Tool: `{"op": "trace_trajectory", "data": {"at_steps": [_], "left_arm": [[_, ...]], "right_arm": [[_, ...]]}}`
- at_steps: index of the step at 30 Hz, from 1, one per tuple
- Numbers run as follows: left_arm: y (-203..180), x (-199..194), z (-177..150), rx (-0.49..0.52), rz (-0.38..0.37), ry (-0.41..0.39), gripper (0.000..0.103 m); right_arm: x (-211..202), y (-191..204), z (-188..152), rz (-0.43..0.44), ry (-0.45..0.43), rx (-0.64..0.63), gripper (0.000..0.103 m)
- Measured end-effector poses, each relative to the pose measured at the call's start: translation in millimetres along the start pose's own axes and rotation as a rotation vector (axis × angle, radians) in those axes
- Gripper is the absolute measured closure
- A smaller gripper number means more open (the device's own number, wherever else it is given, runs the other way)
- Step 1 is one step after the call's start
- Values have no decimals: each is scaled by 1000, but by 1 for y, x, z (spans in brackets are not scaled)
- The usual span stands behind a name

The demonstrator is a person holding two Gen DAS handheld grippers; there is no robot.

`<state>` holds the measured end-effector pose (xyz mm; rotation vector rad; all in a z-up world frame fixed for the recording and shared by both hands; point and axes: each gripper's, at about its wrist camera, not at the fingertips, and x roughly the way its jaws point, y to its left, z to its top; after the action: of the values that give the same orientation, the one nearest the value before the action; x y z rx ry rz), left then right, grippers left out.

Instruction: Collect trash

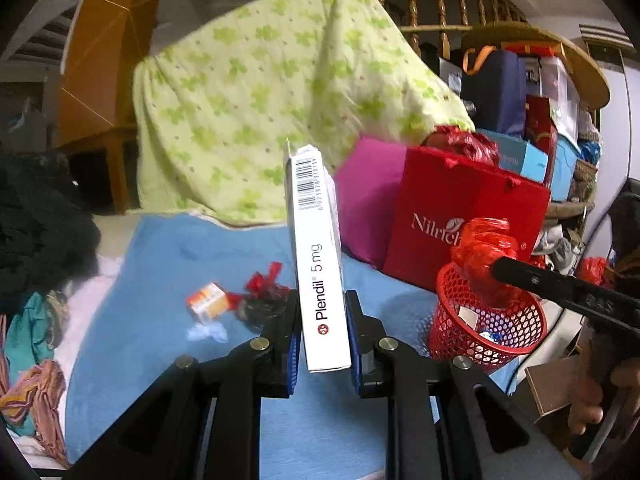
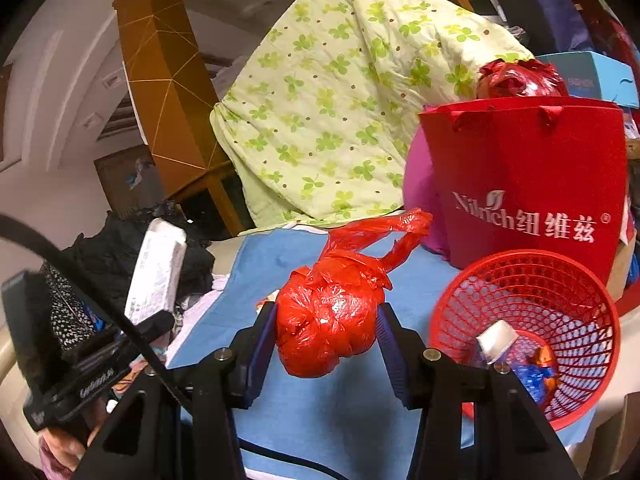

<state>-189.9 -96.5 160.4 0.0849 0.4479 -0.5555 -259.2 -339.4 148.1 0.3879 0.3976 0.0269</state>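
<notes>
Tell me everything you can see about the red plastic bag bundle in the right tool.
The red plastic bag bundle is thin, glossy, crinkled film knotted into a rounded, stuffed lump, its contents hidden. Two twisted handle ends stick up and to the right from the knot. The right tool pinches it between both fingers, holding it in the air above the blue cloth, just left of the red mesh basket.

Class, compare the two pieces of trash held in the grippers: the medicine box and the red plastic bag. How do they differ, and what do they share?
The medicine box is white, flat and stiff; the red plastic bag is a shiny, crumpled bundle. The box stands on end in the left gripper; the bag bulges between the wider-set fingers of the right gripper. Both are gripped, lifted above the blue cloth, near the red basket.
</notes>
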Motion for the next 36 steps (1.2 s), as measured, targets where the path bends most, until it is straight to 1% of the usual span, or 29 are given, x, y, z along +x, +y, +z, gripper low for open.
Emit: {"op": "trace_trajectory", "data": {"at_steps": [3, 9, 13, 17, 21, 24, 28, 36], "left_arm": [[12, -20, -4, -14, 6, -34, 82], [38, -56, -9, -43, 47, -106, 82], [51, -68, -10, -58, 75, -133, 82], [59, -68, -13, -70, 91, -129, 82], [60, -64, -14, -76, 100, -115, 82], [57, -59, -14, -73, 101, -102, 82], [49, -54, -14, -57, 101, -91, 82], [18, -38, -12, 3, 85, -54, 82]], "right_arm": [[4, 25, 6, 26, 10, -18, 51], [10, 81, 13, 73, 14, -93, 51], [14, 110, 14, 101, 14, -131, 51], [19, 125, 9, 125, 26, -157, 50], [21, 126, 5, 128, 33, -164, 50], [18, 117, 6, 127, 28, -149, 50], [9, 101, 6, 115, 13, -121, 50], [0, 58, 5, 105, -9, -47, 50]]}}
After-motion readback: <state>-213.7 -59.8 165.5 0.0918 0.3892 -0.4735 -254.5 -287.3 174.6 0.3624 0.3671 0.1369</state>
